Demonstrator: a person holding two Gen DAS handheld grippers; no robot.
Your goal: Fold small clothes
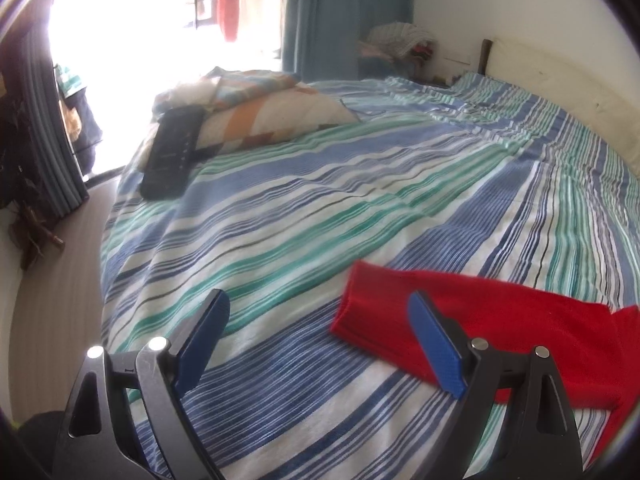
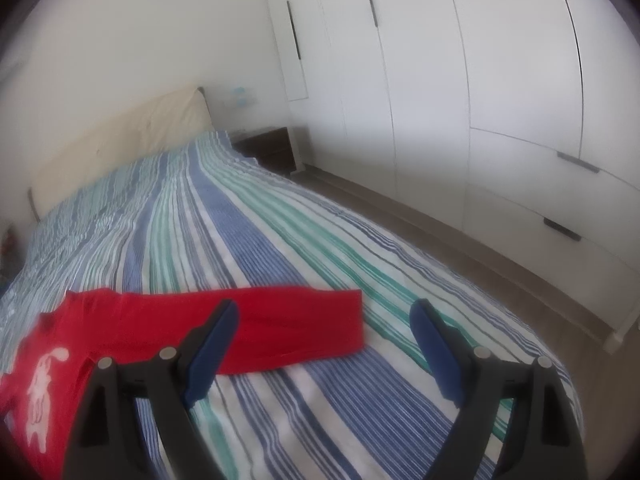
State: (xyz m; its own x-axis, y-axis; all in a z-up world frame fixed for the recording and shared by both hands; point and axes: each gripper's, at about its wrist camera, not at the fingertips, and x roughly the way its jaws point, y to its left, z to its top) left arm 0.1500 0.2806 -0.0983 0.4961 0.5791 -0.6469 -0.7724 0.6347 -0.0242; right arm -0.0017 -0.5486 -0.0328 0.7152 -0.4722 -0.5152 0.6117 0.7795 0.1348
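I have both grippers above the bed [image 1: 360,200], each pointing down and forward at the striped sheet [image 2: 248,248]. The left gripper [image 1: 320,312] stands wide, with nothing between its blue pads [image 1: 200,344]; only blue, green and white stripes show in the gap. Its right-hand finger crosses in front of a sleeve of the red shirt [image 1: 500,312], but I cannot tell whether it touches the cloth.

The right gripper [image 2: 324,320] is also wide and holds nothing. The end of the other sleeve reaches into the gap between its fingers and lies flat on the sheet, and its left-hand finger overlaps that sleeve in my view. The shirt [image 2: 160,320] lies spread near the foot of the bed, sleeves stretched out to either side. A white printed figure [image 2: 44,392] shows on its body at the lower left of the right wrist view.

Further up the bed, through the left camera, I see a patterned pillow [image 1: 280,120] with a folded blanket on top, and a flat black object [image 1: 172,152] leaning against it. Behind are a blue curtain [image 1: 340,12] and a bright window. The right camera shows a cream headboard [image 2: 120,140], a dark bedside table [image 2: 272,148] and white wardrobe doors [image 2: 480,80] along the wall.
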